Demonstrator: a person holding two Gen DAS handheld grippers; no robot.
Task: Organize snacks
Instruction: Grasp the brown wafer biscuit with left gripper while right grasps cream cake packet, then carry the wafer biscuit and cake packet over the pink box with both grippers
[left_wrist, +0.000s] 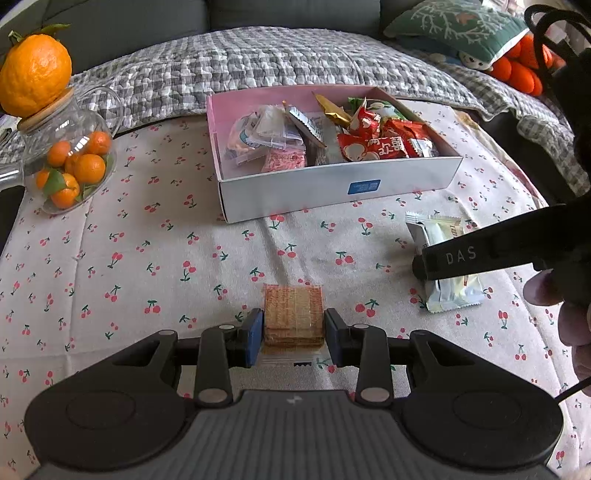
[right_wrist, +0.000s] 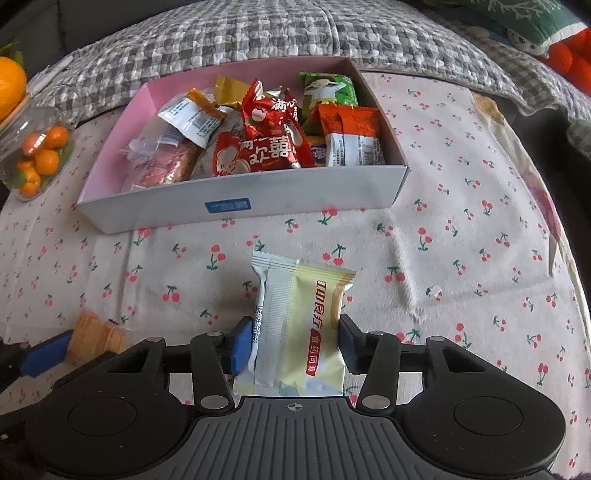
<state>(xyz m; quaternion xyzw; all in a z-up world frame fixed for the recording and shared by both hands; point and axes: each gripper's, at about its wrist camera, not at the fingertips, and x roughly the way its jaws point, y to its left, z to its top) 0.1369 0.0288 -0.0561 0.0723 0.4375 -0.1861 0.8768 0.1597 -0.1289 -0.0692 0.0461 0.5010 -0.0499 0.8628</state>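
My left gripper (left_wrist: 293, 326) is shut on a clear-wrapped stack of brown crackers (left_wrist: 293, 314), low over the cherry-print cloth. My right gripper (right_wrist: 295, 341) is shut on a white and yellow snack packet (right_wrist: 299, 325); that packet also shows in the left wrist view (left_wrist: 445, 254) under the right gripper's black finger. The crackers show in the right wrist view (right_wrist: 94, 338) at lower left. A white box with a pink inside (left_wrist: 332, 190) (right_wrist: 240, 199) stands ahead of both grippers, holding several wrapped snacks, among them red packets (right_wrist: 266, 151).
A glass jar of small oranges (left_wrist: 70, 166) (right_wrist: 37, 158) with a large orange (left_wrist: 35, 75) on its lid stands at the left. A grey checked quilt (left_wrist: 258, 59) and a green cushion (left_wrist: 454, 22) lie behind the box. The table edge drops off at the right.
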